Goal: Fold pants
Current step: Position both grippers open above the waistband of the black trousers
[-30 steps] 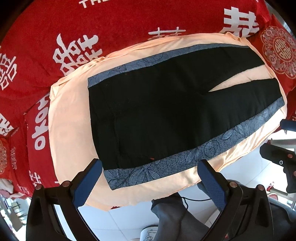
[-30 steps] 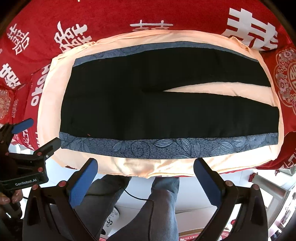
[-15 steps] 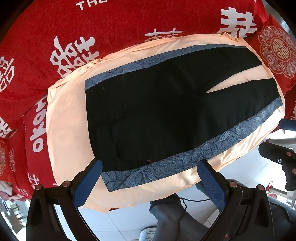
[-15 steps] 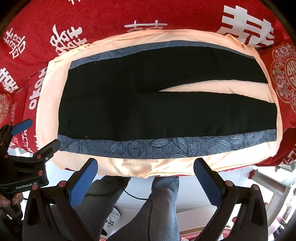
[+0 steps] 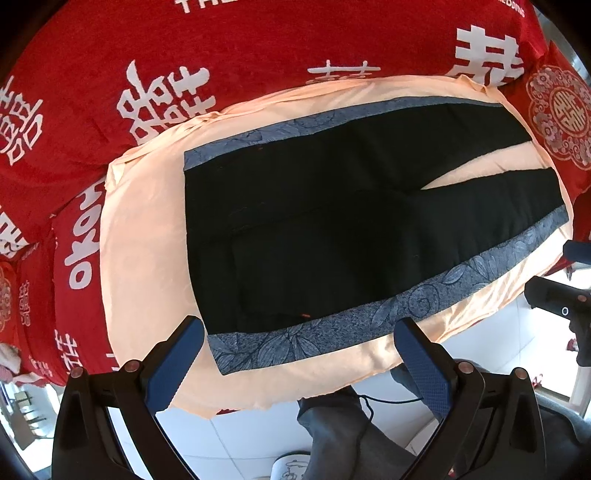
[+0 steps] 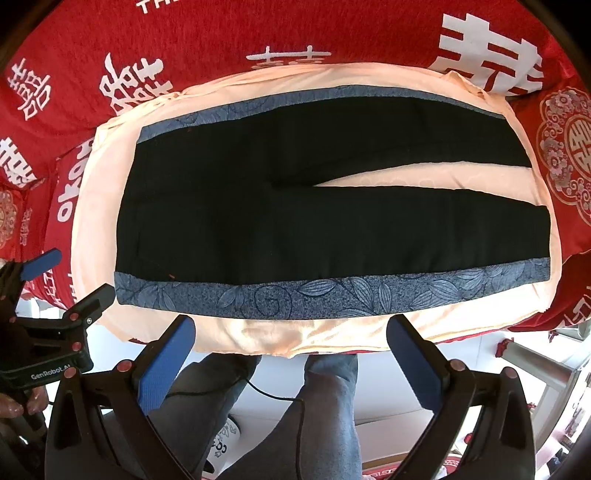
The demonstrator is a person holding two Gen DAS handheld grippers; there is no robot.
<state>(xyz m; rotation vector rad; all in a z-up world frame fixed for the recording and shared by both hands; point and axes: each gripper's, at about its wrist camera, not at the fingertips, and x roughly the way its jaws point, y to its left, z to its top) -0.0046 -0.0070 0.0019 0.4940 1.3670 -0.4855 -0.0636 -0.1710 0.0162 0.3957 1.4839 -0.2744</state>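
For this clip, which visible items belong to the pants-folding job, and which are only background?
Part of the job:
- black pants, spread flat
- left gripper, fingers open
- right gripper, fingers open

Background:
- peach cloth under the pants
- red printed cover
- red cushion
- black cable

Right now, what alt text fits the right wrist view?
Black pants with blue patterned side stripes lie flat, unfolded, on a peach sheet over a red cloth. The right gripper hangs open at the near edge, holding nothing; the left gripper shows at left.
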